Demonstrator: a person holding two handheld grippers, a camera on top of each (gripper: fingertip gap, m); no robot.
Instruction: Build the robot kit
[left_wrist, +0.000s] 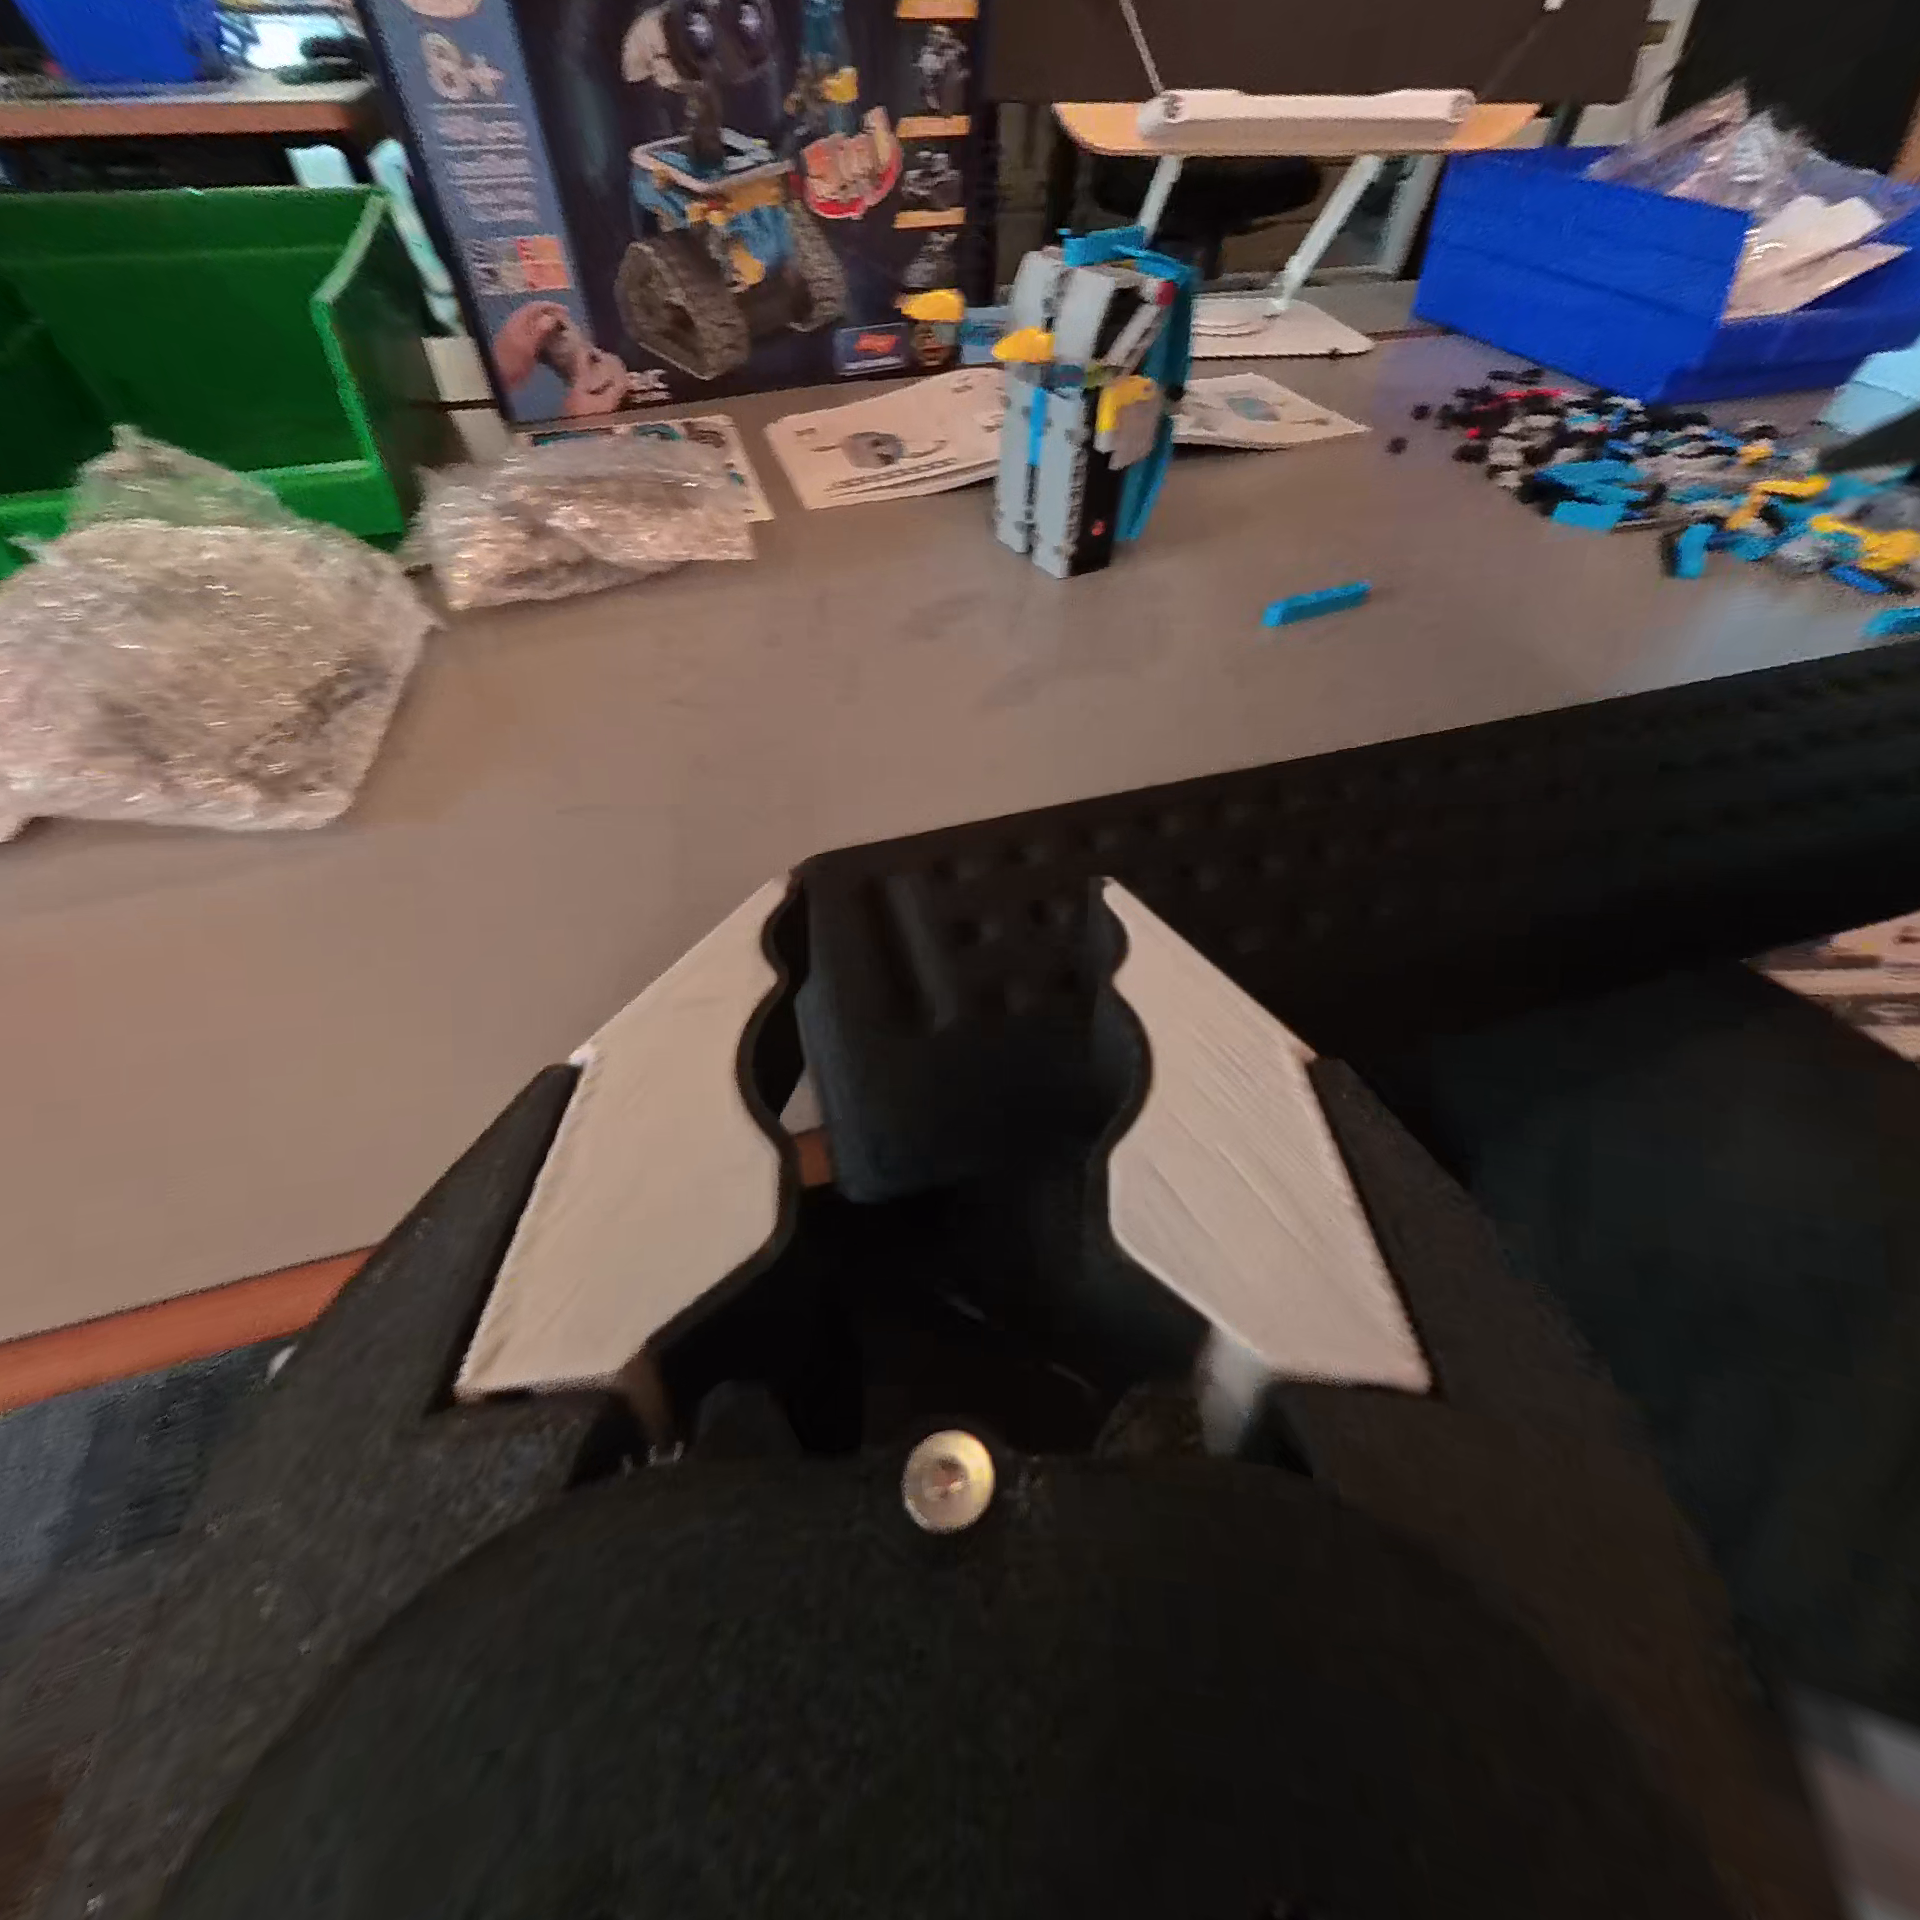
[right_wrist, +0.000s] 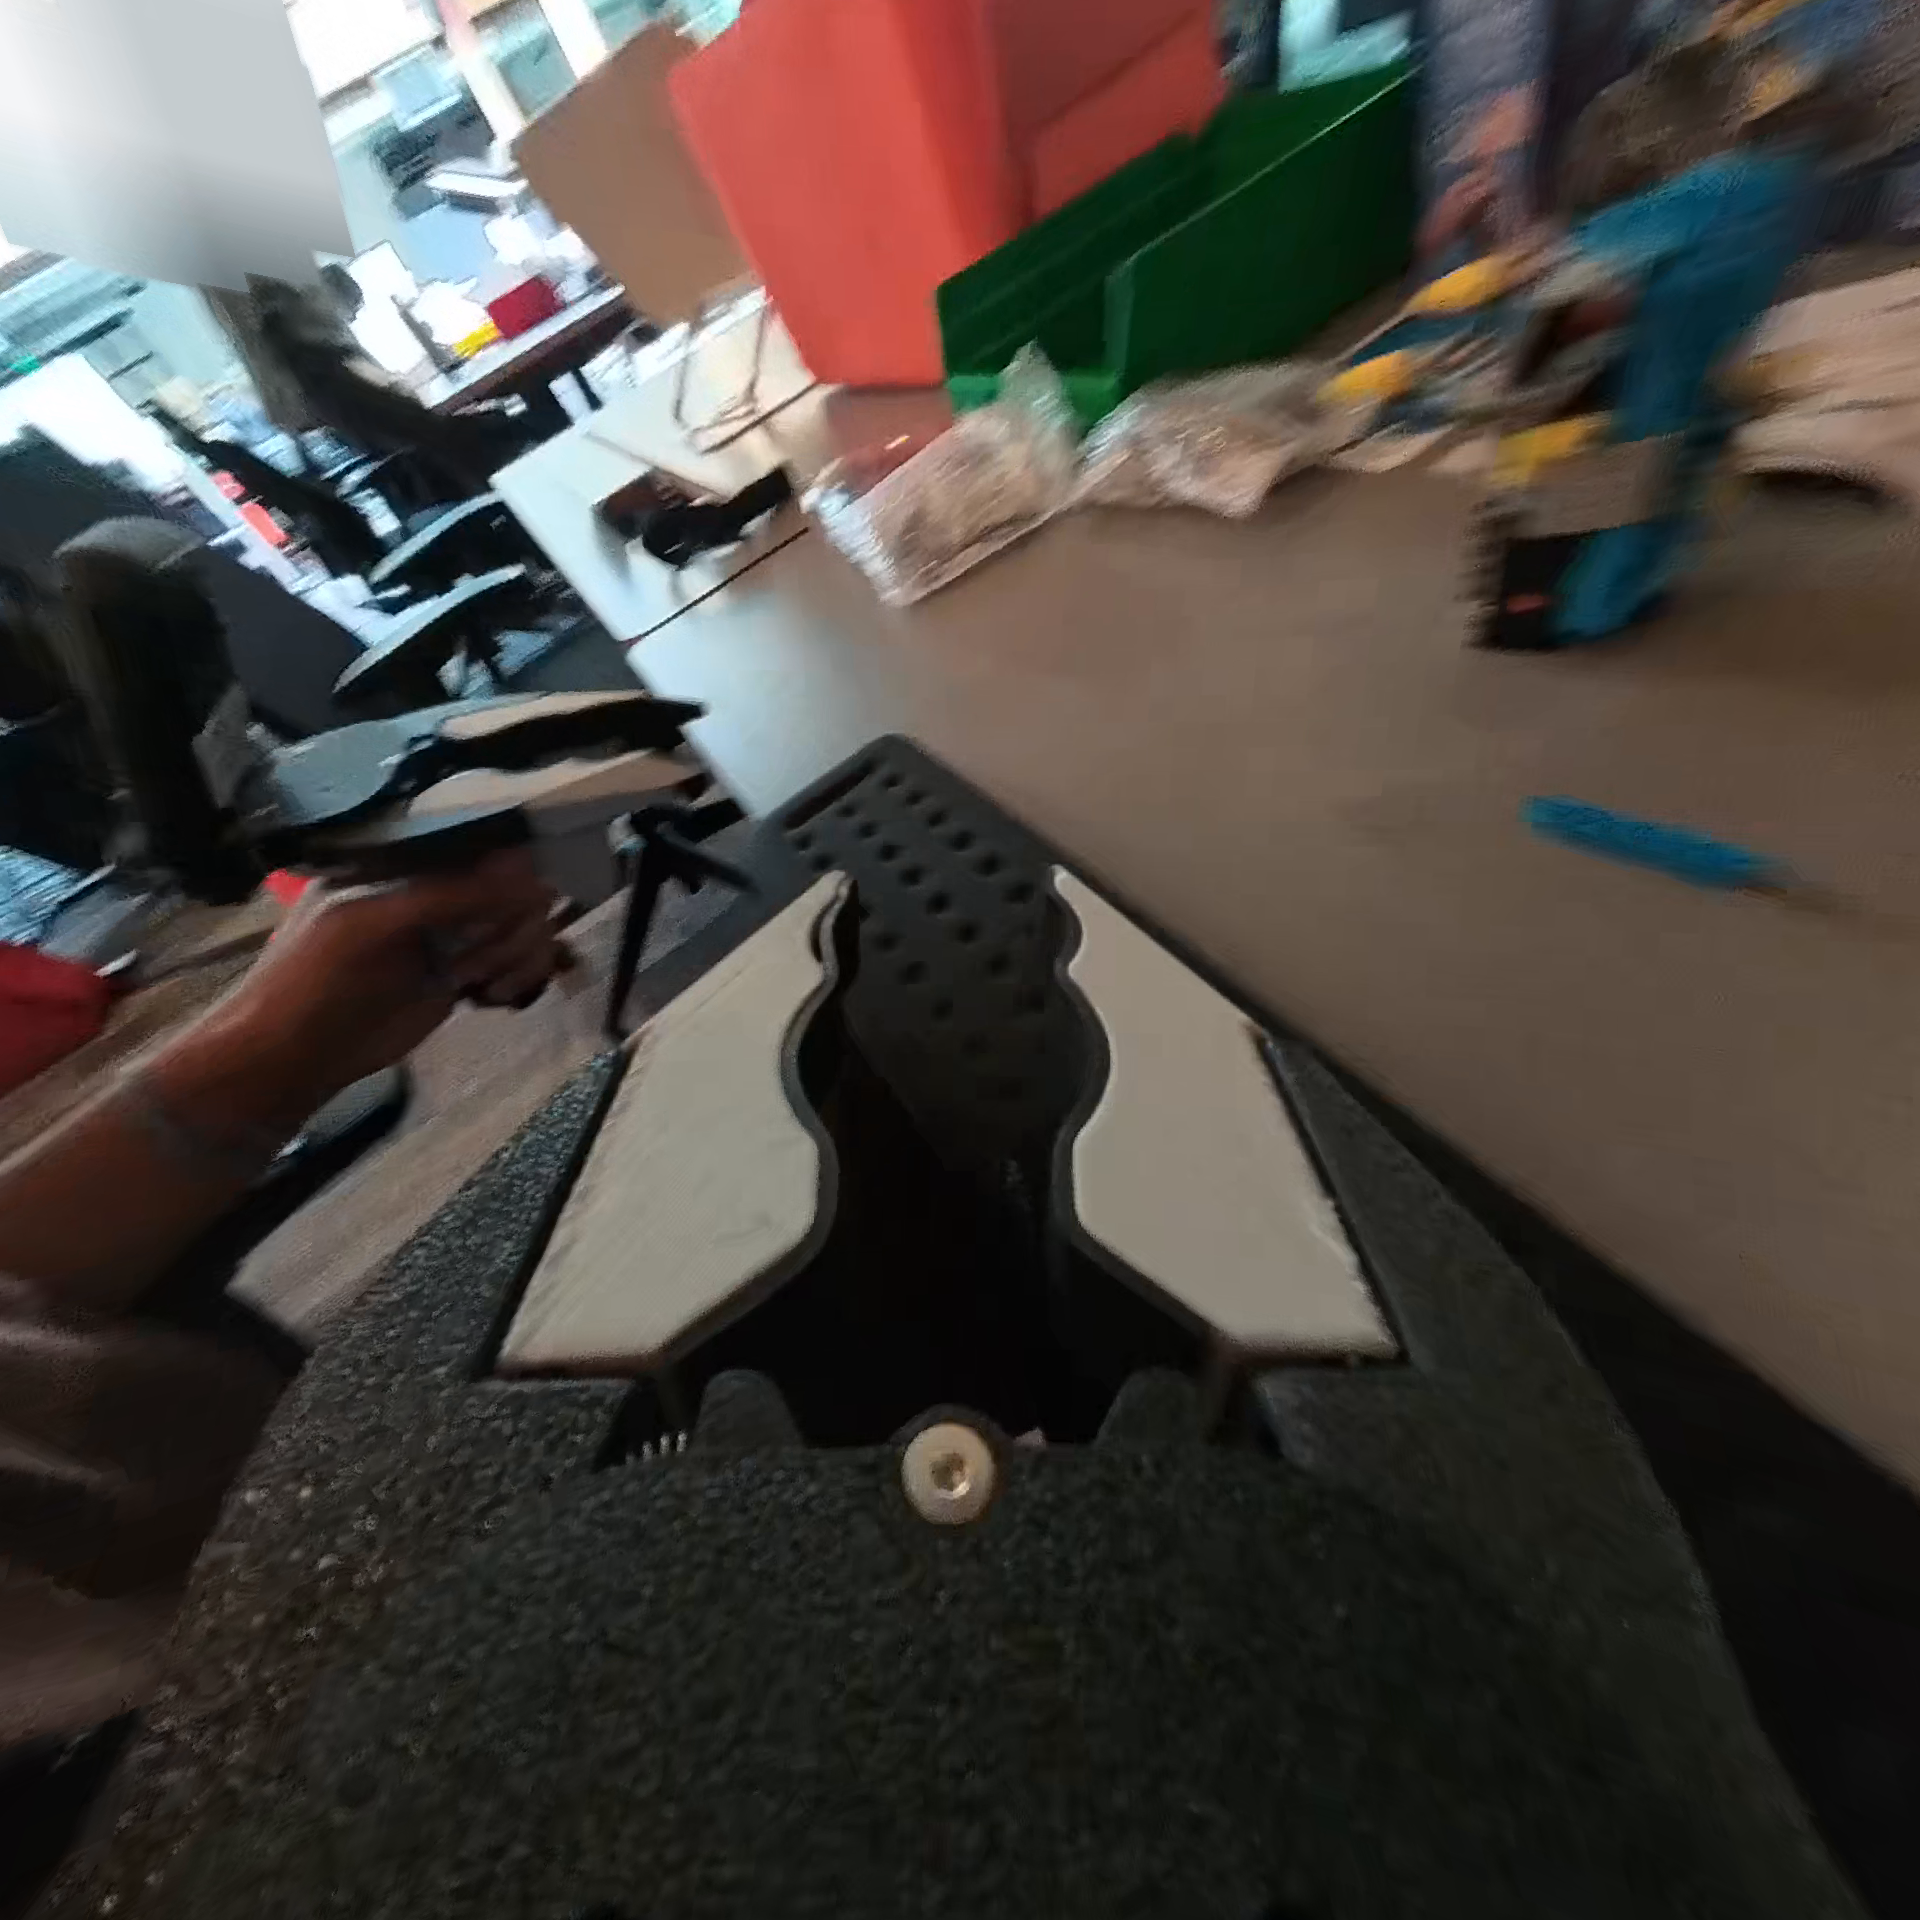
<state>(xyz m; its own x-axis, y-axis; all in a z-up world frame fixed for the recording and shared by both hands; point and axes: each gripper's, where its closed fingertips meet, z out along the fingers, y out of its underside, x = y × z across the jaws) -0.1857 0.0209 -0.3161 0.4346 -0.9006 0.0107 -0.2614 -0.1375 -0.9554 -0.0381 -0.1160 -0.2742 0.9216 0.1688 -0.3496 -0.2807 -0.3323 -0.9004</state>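
Left gripper (left_wrist: 948, 997) pinches one end of a long black perforated plastic beam (left_wrist: 1455, 831); right gripper (right_wrist: 951, 971) clamps the other end. Beam hangs at the near edge of the grey table (left_wrist: 727, 727). Beyond: an upright grey-and-blue brick model (left_wrist: 1081, 416), a loose blue brick (left_wrist: 1316, 603), and crumpled clear plastic bags (left_wrist: 197, 675).

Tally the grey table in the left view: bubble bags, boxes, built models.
Bubble bags: 2
Boxes: 1
Built models: 1
Total: 4
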